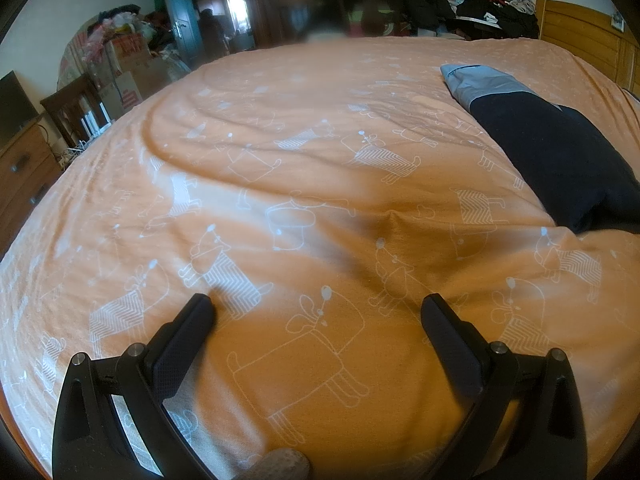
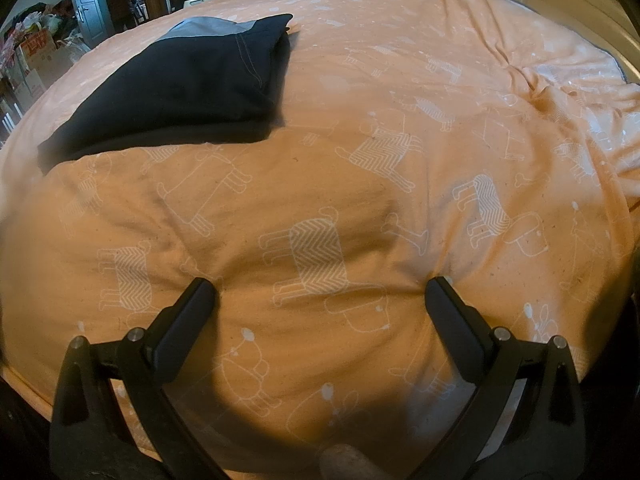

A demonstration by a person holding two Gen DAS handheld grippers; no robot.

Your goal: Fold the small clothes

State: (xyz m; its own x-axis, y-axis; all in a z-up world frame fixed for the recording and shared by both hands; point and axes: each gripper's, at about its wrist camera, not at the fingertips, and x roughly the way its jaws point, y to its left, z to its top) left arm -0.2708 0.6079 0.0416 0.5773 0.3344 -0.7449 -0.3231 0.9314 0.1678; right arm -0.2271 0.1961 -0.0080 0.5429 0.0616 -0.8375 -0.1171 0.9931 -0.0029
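Clothes (image 2: 172,80) lie folded; each hand-held gripper (image 1: 316,304) (image 2: 320,288) gapes empty, seemingly touching quilt (image 2: 400,160)

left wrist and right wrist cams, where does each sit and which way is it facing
Left wrist: on the left tongs, facing across the orange bedspread to the doorway; open fingers show, folded dark garment far right.
Right wrist: on the right tongs, facing across the bedspread; open fingers show, garment upper left.
Shared: the bedspread, the garment, the doorway.
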